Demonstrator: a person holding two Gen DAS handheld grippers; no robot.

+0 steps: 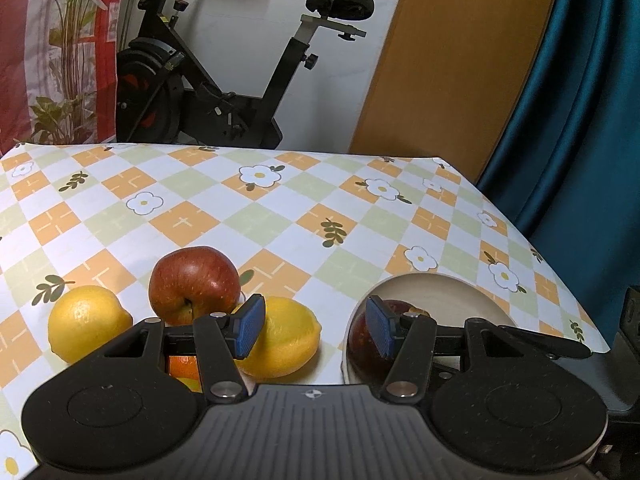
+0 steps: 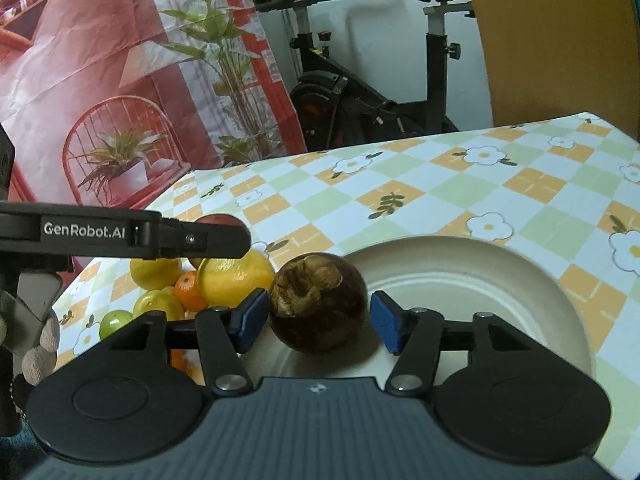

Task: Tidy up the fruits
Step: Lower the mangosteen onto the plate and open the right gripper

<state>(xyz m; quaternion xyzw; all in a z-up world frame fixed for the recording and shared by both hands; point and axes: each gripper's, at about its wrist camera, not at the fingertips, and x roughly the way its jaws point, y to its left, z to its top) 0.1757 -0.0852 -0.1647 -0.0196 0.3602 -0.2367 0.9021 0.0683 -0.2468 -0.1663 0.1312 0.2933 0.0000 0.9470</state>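
- Plate [image 2: 500, 280]: holds one dark mangosteen [image 2: 318, 302], near its left rim.
- My right gripper [image 2: 318, 322]: jaws apart, straddling the mangosteen, pads off it.
- My left gripper [image 1: 316, 326]: open, empty, over the tablecloth [image 1: 280, 208] beside the lemon [image 1: 284, 336], apple [image 1: 194, 284] pile.
- Left gripper's side reads "GenRobot.AI".

At the left edge of my right wrist view, white letters reading "GenRobot.AI" stand on the black side of my left gripper [image 2: 124, 236], which reaches in across the frame. Low in each view, a small round emblem sits at the centre of the ribbed grey body, too small for me to read. I can read nothing else.
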